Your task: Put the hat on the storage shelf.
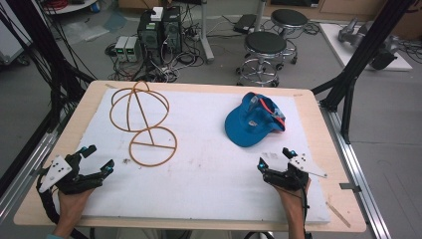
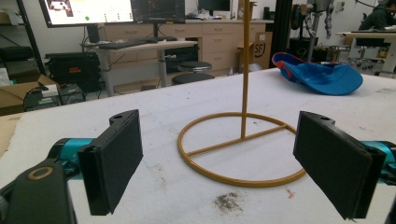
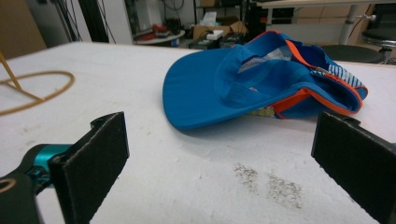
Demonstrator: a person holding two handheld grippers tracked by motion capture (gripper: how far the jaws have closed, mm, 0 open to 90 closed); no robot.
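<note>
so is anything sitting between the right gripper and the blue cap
Nothing visible does. The right gripper rests with jaws open, facing the blue cap, and only bare white table cover with a few dark smudges lies between them. The wire stand is off toward the left gripper.

In the left gripper view, the top of the wire stand (image 2: 244, 140) is cut off by the upper edge, beyond the open jaws. In the right gripper view, the cap (image 3: 261, 84) hides its own crown, and the stand's ring is cropped far left.
</note>
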